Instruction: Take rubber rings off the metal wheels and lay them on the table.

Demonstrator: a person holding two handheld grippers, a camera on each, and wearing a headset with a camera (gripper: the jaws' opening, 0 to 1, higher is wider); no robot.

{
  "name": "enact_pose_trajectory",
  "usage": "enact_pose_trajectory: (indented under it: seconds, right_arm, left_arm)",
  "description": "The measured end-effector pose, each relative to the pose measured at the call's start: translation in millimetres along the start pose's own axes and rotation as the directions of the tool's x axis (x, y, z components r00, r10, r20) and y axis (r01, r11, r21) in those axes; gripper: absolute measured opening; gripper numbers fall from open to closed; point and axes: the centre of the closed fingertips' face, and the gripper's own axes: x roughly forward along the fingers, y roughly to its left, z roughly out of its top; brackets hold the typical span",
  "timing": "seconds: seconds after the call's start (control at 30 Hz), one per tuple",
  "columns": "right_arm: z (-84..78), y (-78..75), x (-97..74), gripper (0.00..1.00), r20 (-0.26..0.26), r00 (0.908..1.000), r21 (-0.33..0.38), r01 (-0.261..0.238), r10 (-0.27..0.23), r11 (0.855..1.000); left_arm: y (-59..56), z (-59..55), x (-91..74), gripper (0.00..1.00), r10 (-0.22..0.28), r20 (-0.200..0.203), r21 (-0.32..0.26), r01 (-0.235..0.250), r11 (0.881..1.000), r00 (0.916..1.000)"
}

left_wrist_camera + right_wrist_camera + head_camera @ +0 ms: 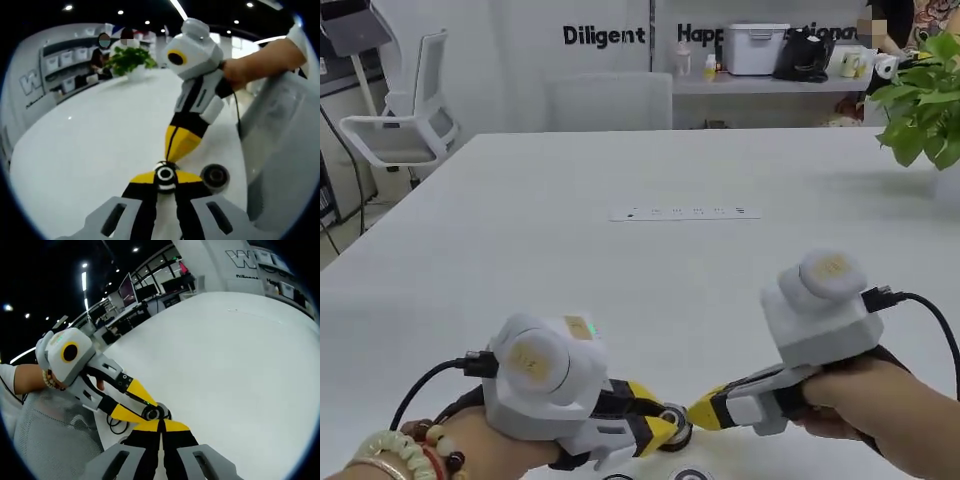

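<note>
A small metal wheel (673,416) with a black rubber ring is clamped between the yellow tips of my left gripper (669,424), low at the near table edge. In the left gripper view the wheel (165,173) faces the camera between my left gripper's (165,180) jaws. My right gripper (171,155) comes in from above with its tips pressed together on the wheel's rim. The right gripper view has my right gripper (161,424) shut at the wheel (152,413), where it appears to pinch the ring. The left gripper (149,410) reaches in there from the left.
A second black-ringed wheel (215,176) lies on the white table (620,280) just beside the held one, also at the near edge (690,474). A white power strip (685,212) lies mid-table. A green plant (925,100) stands far right and a chair (415,110) far left.
</note>
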Motion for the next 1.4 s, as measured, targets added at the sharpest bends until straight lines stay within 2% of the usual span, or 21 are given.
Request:
enact_pose_trajectory:
  seconds: [0.37,0.5,0.53,0.57,0.6,0.63,0.67,0.73,0.77,0.9,1.0,1.07,1.17,1.3,1.4]
  right_arm:
    - [3.8,5.8,-0.4,0.0,0.01,0.9998,-0.019,-0.02,0.02,1.0]
    - [7.9,10.7,-0.6,0.0,0.03,0.9986,-0.016,-0.043,0.043,0.999]
    - [12.4,15.5,-0.8,0.0,0.051,0.9963,-0.019,-0.068,0.069,0.997]
    - [25.3,30.5,-3.0,0.0,0.124,0.9813,0.003,-0.149,0.148,0.989]
    - [25.2,25.6,-6.7,0.0,0.096,0.9898,0.067,-0.112,0.105,0.991]
    - [19.9,18.0,-6.4,0.0,0.054,0.9967,-0.006,-0.06,0.06,0.998]
    - [22.0,16.9,-4.4,0.0,0.084,0.9957,-0.089,-0.031,0.038,0.996]
    - [18.4,17.9,0.0,0.0,0.066,0.9966,-0.043,-0.047,0.05,0.998]
    - [16.3,13.5,-0.4,0.0,0.062,0.9971,-0.007,-0.044,0.044,0.999]
    - [8.5,1.1,-2.9,0.0,0.041,0.9991,0.002,-0.002,0.002,1.0]
    - [7.4,-3.1,-4.9,0.0,0.041,0.9991,0.025,0.012,-0.013,1.0]
    - [8.0,-3.9,-5.3,0.0,0.044,0.9989,0.035,0.015,-0.017,0.999]
    - [8.8,-4.3,-5.6,0.0,0.048,0.9986,0.033,0.02,-0.021,0.999]
    - [9.4,-6.2,-6.5,0.0,0.052,0.9983,0.034,0.025,-0.026,0.999]
    - [10.3,-8.3,-7.9,0.0,0.057,0.9981,0.044,0.024,-0.026,0.999]
  left_arm:
    - [0.1,0.1,0.9,0.14,-0.003,0.002,0.003,0.003,1.0,1.0]
    - [0.3,0.1,1.1,0.14,-0.003,0.002,0.002,0.003,1.0,1.0]
    - [0.4,0.1,1.1,0.14,-0.003,0.002,0.002,0.003,1.0,1.0]
    - [0.4,0.2,1.3,0.14,-0.002,0.003,0.001,0.002,1.0,1.0]
    - [0.6,0.2,1.3,0.13,-0.001,0.003,-0.001,0.001,1.0,1.0]
    - [0.6,0.2,1.3,0.13,-0.001,0.004,-0.003,0.001,1.0,1.0]
    - [0.7,0.4,1.1,0.13,-0.001,0.005,-0.003,0.001,1.0,1.0]
    - [0.8,0.5,1.0,0.13,0.001,0.006,-0.005,-0.001,1.0,1.0]
    - [0.8,0.5,1.0,0.14,0.003,0.006,-0.007,-0.003,1.0,1.0]
    - [1.1,1.0,1.3,0.14,0.003,0.0,0.002,-0.003,1.0,1.0]
    - [1.6,1.6,1.1,0.14,-0.003,-0.016,-0.009,0.003,1.0,0.9999]
    - [0.9,1.2,-0.7,0.14,-0.009,-0.034,0.002,0.009,1.0,0.9994]
    - [-0.1,3.9,-6.1,0.17,-0.019,-0.04,0.028,0.02,0.999,0.999]
    - [-2.9,11.2,-13.5,0.25,-0.024,-0.049,0.056,0.027,0.998,0.9985]
    - [-9.8,22.6,-21.1,0.31,-0.048,-0.03,0.073,0.05,0.996,0.9984]
